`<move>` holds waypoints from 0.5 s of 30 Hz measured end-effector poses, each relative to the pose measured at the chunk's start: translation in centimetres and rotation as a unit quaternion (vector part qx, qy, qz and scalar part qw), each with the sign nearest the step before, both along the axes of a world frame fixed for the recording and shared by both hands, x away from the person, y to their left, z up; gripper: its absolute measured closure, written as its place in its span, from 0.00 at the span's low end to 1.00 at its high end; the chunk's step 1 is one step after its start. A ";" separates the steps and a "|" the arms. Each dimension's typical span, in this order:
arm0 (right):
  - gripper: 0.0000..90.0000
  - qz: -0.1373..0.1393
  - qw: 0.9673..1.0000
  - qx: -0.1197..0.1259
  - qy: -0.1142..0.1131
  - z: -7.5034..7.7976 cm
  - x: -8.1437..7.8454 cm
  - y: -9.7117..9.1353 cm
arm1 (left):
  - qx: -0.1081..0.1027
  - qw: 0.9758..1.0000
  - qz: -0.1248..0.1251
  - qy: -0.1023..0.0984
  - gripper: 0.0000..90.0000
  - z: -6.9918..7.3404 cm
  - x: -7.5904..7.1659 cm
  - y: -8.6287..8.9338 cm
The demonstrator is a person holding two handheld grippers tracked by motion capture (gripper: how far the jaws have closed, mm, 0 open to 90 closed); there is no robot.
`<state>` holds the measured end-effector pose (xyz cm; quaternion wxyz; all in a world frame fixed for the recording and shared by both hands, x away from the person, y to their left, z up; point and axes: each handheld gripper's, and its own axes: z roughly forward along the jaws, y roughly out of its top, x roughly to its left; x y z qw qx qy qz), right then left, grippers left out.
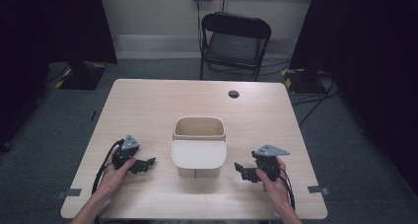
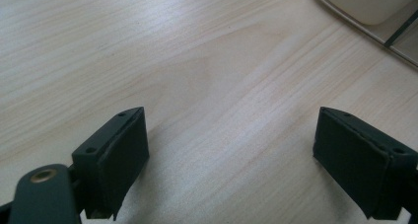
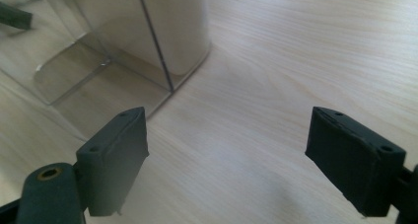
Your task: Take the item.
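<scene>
A beige bin (image 1: 199, 128) with rounded corners stands open-topped at the middle of the wooden table (image 1: 148, 105). A beige lid-like panel (image 1: 198, 155) leans at its near side. My left gripper (image 1: 147, 164) rests low over the table to the bin's left, held in a hand and pointing toward it. In the left gripper view this gripper (image 2: 231, 130) is open over bare wood, with the bin's corner (image 2: 365, 2) at top right. My right gripper (image 1: 240, 170) sits to the bin's right, also pointing inward. In the right gripper view it (image 3: 229, 130) is open and empty, the bin's beige wall (image 3: 182, 31) and a see-through part (image 3: 74, 71) ahead on the left.
A black folding chair (image 1: 235, 41) stands beyond the table's far edge. A round cable hole (image 1: 233, 93) lies near the far edge, right of centre. Dark curtains and stands flank the table, with cables on the floor (image 1: 315, 100) at the right.
</scene>
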<state>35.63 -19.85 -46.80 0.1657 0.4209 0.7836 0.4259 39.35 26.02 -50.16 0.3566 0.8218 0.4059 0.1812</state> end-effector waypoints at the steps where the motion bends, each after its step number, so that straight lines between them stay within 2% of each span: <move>1: 0.17 0.008 1.000 0.005 -0.005 0.3 -0.2 0.2 | 0.000 1.000 0.000 0.000 0.14 0.0 0.0 0.0; 7: 0.19 0.016 1.000 0.005 -0.004 0.7 -0.7 1.0 | 0.000 1.000 0.000 0.000 0.14 0.0 0.0 0.0; 15: 0.21 0.051 0.999 0.016 -0.010 1.4 -1.7 2.0 | 0.001 1.000 0.000 0.000 0.14 0.0 0.0 0.0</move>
